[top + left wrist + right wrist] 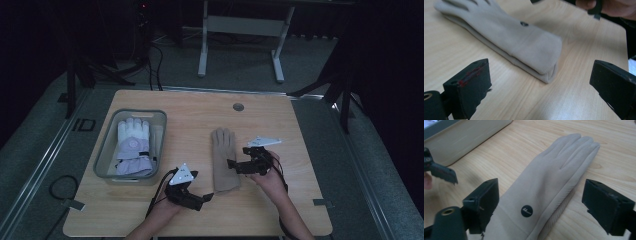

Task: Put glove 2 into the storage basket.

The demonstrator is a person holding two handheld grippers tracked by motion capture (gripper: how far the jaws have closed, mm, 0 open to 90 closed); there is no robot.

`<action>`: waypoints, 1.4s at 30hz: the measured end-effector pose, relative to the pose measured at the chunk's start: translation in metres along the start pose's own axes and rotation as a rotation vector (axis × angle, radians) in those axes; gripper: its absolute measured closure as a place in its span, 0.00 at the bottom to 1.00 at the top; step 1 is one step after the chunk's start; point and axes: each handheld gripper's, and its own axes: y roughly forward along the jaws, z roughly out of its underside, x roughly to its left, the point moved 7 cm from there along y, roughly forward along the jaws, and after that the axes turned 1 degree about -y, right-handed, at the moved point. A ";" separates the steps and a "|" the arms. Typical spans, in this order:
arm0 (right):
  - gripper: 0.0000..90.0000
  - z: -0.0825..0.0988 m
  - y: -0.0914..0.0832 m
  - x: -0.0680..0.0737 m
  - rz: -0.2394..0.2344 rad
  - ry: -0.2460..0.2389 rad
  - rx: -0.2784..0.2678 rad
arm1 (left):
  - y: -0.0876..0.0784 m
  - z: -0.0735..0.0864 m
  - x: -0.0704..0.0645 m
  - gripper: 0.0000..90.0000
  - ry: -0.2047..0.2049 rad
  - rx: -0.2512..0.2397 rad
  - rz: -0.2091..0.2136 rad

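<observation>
Beige glove point(223, 160) is being shown lying flat on the wooden table point(300, 210), right of centre, with its fingers pointing to the far edge and its cuff toward the person's side. It is being flanked by two hand-held grippers. The right gripper point(234, 165) is being held at the glove's right edge, level with the wrist, by the right hand point(272, 181); in the right gripper view its two black jaws are being seen spread wide apart, with the glove's wrist part and a small round black badge point(526, 210) lying between and beyond them, and nothing is being pressed by the pads. The left gripper point(206, 198) is being held by the left hand point(170, 205) near the table's front, just left of the cuff and pointing toward it; in the left gripper view its jaws are likewise being seen standing wide apart and empty, with the folded cuff end lying on the wood a little ahead of them. A grey plastic bin point(106, 150) is being seen on the table's left side, well apart from the beige glove, and a white and lilac ski glove point(133, 146) is being held inside it, fingers to the far wall.
</observation>
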 end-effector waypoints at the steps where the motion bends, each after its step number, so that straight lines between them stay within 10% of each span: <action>1: 0.22 -0.001 0.001 -0.001 0.012 -0.004 -0.002 | 0.002 -0.001 0.000 0.04 0.011 0.018 -0.004; 15: 0.48 -0.030 0.024 -0.030 0.066 -0.024 -0.057 | 0.020 -0.020 -0.020 0.31 0.277 0.026 0.079; 26: 0.39 -0.016 0.063 -0.041 0.077 -0.028 -0.005 | 0.040 -0.011 -0.014 0.34 0.277 0.145 0.071; 32: 0.36 -0.004 0.072 -0.048 0.071 0.047 0.048 | 0.048 -0.009 -0.012 0.37 0.276 0.183 0.072; 39: 0.67 0.000 0.074 -0.042 0.008 0.024 0.070 | 0.054 -0.007 -0.010 0.43 0.301 0.247 0.047; 42: 0.76 0.000 0.072 -0.035 0.072 -0.074 0.067 | 0.056 -0.006 -0.009 0.48 0.314 0.265 0.026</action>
